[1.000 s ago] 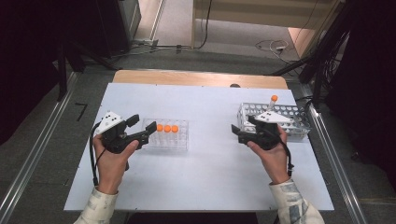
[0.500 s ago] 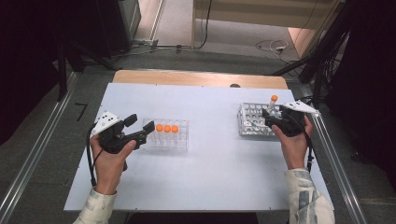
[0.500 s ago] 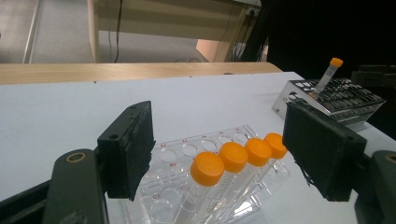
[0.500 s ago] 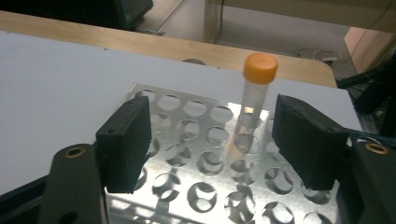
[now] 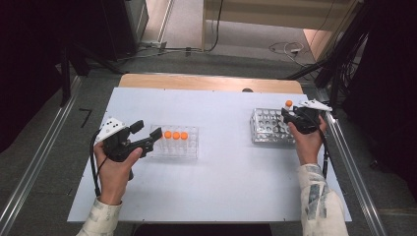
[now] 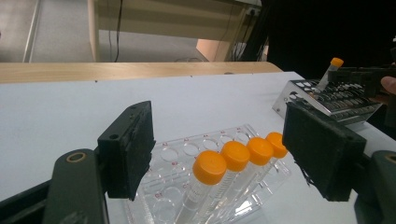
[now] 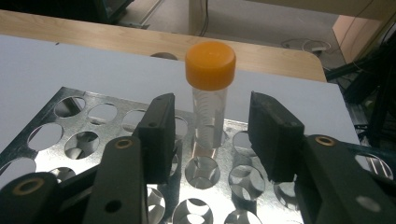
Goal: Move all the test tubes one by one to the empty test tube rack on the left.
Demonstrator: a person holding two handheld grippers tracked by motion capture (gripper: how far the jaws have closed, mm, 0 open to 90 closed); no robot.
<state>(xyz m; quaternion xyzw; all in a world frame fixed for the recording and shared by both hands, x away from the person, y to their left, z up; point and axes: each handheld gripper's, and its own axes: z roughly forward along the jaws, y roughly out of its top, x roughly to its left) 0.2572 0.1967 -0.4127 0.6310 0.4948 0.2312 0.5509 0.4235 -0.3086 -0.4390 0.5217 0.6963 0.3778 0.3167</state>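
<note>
Tube (image 7: 209, 100) with orange cap stands upright in one hole of the metal rack (image 7: 60, 135) at the right side of the table (image 5: 231, 172), between my right gripper's (image 7: 212, 135) jaws, which have just been closing but do not touch it yet. My left gripper (image 6: 219, 154) is wide open beside the clear rack (image 5: 177, 142), where capped tubes (image 6: 224, 172) stand in one row

A wooden board (image 5: 211, 82) borders the white table's (image 5: 221, 182) far edge, with cables (image 5: 290, 48) on the floor beyond.
</note>
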